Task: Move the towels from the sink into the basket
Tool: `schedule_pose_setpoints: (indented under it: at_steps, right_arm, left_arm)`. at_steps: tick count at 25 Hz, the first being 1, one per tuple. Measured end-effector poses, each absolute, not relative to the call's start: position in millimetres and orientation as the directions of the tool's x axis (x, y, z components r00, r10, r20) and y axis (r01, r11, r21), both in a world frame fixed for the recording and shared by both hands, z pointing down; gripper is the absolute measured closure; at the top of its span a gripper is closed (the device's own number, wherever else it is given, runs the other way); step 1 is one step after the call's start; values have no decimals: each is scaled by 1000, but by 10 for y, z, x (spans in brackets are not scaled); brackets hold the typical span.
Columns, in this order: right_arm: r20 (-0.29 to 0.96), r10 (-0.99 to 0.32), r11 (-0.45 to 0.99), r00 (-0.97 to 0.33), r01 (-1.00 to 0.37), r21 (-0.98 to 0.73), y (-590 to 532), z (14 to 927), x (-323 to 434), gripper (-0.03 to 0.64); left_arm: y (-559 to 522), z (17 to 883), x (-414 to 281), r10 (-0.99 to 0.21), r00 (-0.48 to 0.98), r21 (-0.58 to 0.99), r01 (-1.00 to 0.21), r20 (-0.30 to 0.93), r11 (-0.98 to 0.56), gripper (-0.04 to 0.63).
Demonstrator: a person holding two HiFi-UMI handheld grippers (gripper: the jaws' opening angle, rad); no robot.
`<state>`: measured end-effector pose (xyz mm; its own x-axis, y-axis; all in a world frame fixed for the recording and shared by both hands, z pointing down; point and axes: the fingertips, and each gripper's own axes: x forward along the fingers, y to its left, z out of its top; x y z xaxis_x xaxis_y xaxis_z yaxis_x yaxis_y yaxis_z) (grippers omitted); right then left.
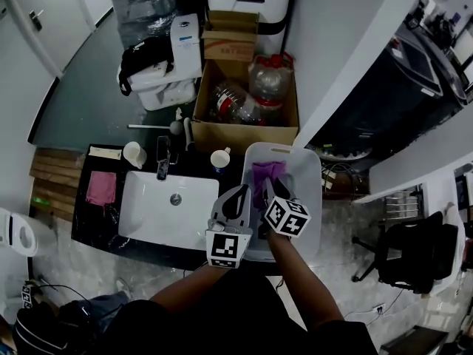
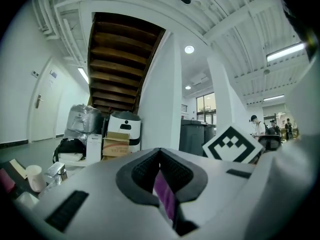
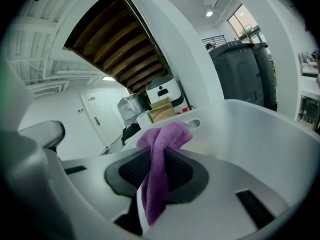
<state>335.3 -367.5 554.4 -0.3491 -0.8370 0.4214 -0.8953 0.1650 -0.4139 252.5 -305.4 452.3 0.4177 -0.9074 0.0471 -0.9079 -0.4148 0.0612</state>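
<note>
Pink towel (image 1: 101, 187) lies on table (image 1: 90, 224), left of sink (image 1: 144, 217). Left hand-held gripper (image 1: 241, 193) and right hand-held gripper (image 1: 270, 186) both pinch purple towel (image 1: 267, 173) over basket (image 1: 309, 198). Risk: uneven release could drape it across the rim.

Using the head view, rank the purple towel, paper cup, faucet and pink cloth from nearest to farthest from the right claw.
1. purple towel, held in the right claw.
2. paper cup, left of the basket.
3. faucet, behind the sink.
4. pink cloth, far left.
</note>
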Motion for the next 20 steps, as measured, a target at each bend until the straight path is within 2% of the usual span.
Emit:
schedule_pose_setpoints:
  at_steps: [5,12,20]
  right_arm:
    - [504,-793,142,-341,-909,-392,-3910,5972,3374,520]
    - [618,-726,-16,-303,-890,-455,-4106,6759,3328,520]
    - [689,-676,-29,-260,-926,-378,-4215,7318,3389,518]
  left_arm:
    - [-3237,4457,2571,-901,431,23,-902,38,-431,581]
    - [-3275,4565,2544,-910,408,70,-912,74,-404,581]
    - [-3320,4540,2507,-916,396,70,-918,68,-391,581]
